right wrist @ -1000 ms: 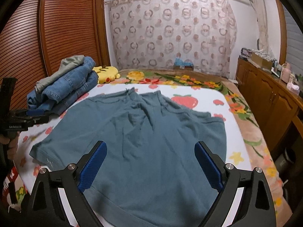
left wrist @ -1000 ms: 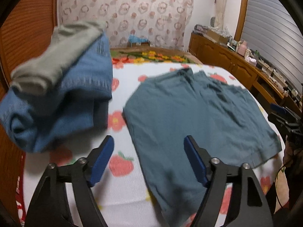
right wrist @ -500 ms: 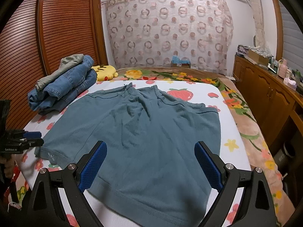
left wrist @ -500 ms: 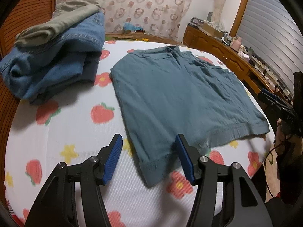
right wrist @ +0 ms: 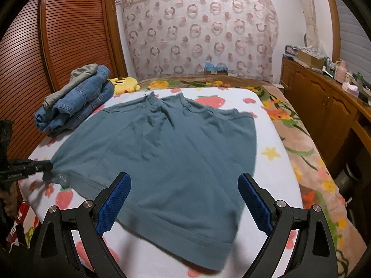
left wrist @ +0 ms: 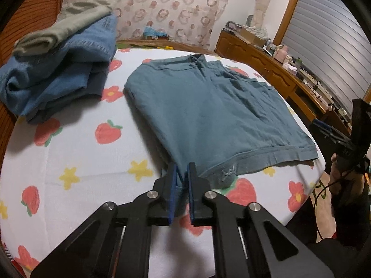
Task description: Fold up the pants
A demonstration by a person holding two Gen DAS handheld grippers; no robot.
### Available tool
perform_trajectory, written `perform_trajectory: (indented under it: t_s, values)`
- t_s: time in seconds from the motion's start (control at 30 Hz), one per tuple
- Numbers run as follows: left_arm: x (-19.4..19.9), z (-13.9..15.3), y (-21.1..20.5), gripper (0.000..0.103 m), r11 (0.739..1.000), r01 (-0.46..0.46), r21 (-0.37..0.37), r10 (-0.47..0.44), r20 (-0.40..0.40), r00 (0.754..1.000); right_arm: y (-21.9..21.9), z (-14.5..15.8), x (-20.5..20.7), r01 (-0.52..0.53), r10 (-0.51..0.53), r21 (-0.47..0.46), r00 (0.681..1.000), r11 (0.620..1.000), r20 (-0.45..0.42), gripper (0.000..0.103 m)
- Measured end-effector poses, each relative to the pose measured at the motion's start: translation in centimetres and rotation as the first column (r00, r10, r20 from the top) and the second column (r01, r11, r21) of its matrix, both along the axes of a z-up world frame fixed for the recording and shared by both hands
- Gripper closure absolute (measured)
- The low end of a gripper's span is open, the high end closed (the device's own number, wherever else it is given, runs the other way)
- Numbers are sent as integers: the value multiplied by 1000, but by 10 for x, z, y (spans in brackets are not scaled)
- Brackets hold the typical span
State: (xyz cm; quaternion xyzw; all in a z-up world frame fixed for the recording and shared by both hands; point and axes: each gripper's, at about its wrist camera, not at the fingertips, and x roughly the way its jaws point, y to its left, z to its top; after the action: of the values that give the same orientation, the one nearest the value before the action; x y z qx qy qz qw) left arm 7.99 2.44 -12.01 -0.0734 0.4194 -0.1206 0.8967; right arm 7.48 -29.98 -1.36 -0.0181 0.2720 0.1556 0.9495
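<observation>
Nearest to us, our left claw [left wrist: 181, 176] is pinched onto the near corner of the teal pants [left wrist: 208, 115], right at the hem where a small drawstring knot lies just beside the blue pads, while our right claw [right wrist: 184, 199] hovers with its jaws wide apart above the opposite hem, gripping nothing. The pants lie spread flat on the bed [left wrist: 76, 162], over the white sheet printed with strawberries and flowers, waistband toward the far end. We judge the cloth to be a soft, light knit: it shows shallow wrinkles near the waistband, so it should drape and sag rather than hold a shape, and a corner lifted alone will likely drag the rest along. The thicker stitched hem looks like the firmest place to grip, so we would take the other hem corner with the free claw before lifting, keeping both corners level so the fold lands square. Farther back, a stack of folded jeans [right wrist: 74, 102] sits near the wooden wardrobe, apart from the pants, with a yellow plush [right wrist: 124, 84] just beyond
</observation>
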Motion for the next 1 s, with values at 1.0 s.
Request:
perform_trajectory:
  t_s: [1.0]
  values:
    - [55,74,-135,99,954,287,87,-297,136,945,-14,6,-15,82,-82,56,997,995,-5,9]
